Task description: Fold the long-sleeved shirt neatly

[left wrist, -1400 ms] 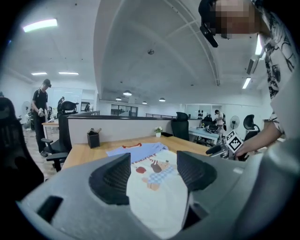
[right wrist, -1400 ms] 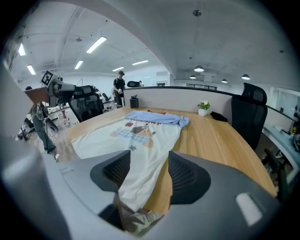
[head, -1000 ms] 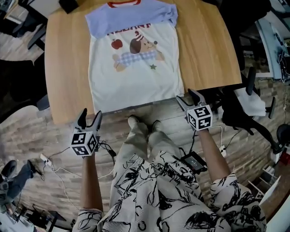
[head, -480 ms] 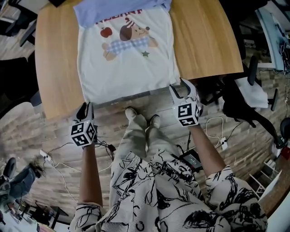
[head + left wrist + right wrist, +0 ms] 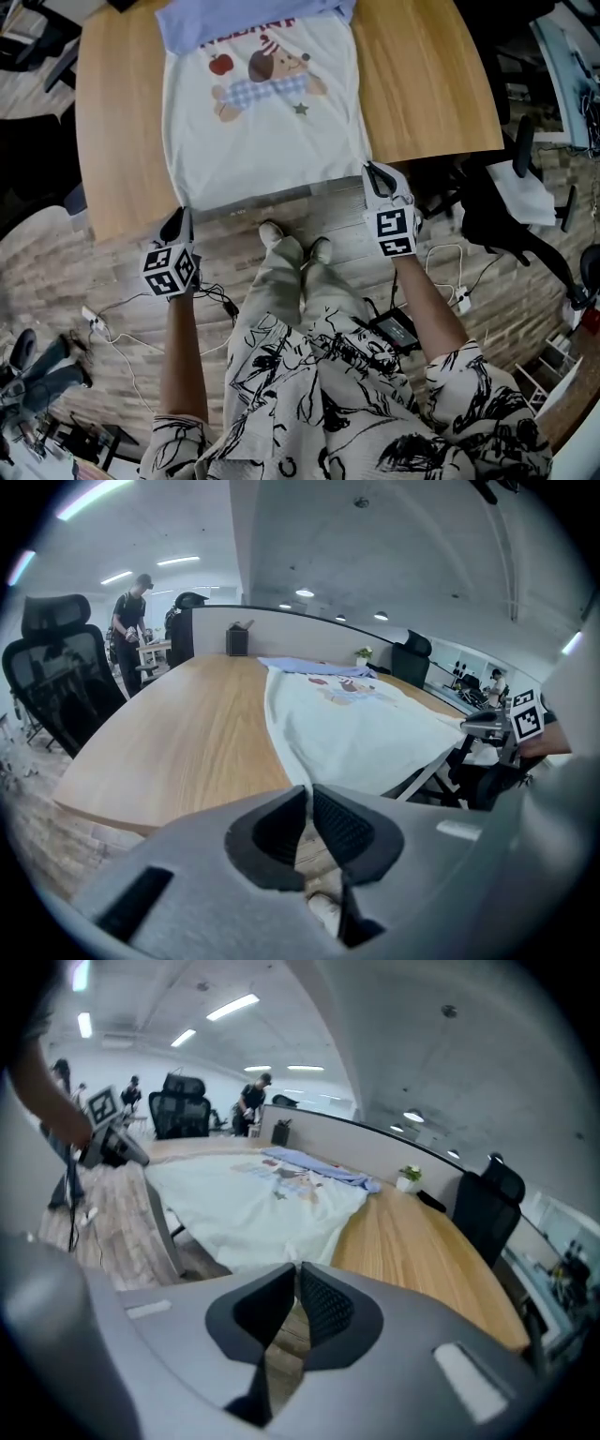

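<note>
Only the head view shows the whole shirt (image 5: 262, 141) and its dog print. The gripper views add the office behind: a standing person (image 5: 129, 611) and a small plant (image 5: 408, 1177). The left gripper (image 5: 178, 219) has just closed its jaws on the hem's left corner, at the table's (image 5: 422, 84) near edge. The shirt lies flat, its length running straight away from that edge, collar at the far end, blue sleeves folded across the chest. The right gripper (image 5: 375, 172) has just pinched the right corner.

The white long-sleeved cotton shirt (image 5: 272, 155) is showing lilac-blue sleeves (image 5: 234, 23) and a brown cartoon dog (image 5: 274, 66) (red apple (image 5: 221, 65), blue checks); the smooth wooden table (image 5: 427, 84) is glowing honey-tan.
</note>
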Available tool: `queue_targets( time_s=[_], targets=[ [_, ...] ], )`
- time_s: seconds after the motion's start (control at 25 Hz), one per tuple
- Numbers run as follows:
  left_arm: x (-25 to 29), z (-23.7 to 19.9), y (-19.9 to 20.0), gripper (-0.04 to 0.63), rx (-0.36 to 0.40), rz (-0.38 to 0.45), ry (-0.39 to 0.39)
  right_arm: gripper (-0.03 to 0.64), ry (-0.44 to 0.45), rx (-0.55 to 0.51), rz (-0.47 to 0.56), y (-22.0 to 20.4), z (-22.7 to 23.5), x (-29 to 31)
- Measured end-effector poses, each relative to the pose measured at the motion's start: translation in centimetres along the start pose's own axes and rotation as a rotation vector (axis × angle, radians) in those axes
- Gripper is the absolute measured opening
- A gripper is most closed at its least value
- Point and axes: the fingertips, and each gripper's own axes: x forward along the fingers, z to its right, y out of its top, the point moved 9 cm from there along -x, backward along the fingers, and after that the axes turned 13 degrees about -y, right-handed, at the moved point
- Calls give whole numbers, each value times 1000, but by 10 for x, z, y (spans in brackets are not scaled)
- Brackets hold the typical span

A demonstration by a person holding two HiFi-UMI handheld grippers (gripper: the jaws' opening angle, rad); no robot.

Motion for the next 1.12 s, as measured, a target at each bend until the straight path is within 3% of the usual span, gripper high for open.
queue_targets(
  time_s=[0.16,0.44,0.64,0.92,1.12],
  targets=[
    [-8,1,1,28,-15,22,-10,31,-29,306,-34,-14,35,-13],
    [-34,8,7,28,-43,36,-25,31,38,501,-92,-21,55,-26],
    [-34,10,-7,28,-129,41,-25,31,131,822,-129,-50,59,-26],
    [-41,17,13,28,-61,53,-42,31,89,667,-96,-29,61,-34],
    [-58,26,34,28,10,115,-62,31,75,607,-47,-6,71,-48]
  ],
)
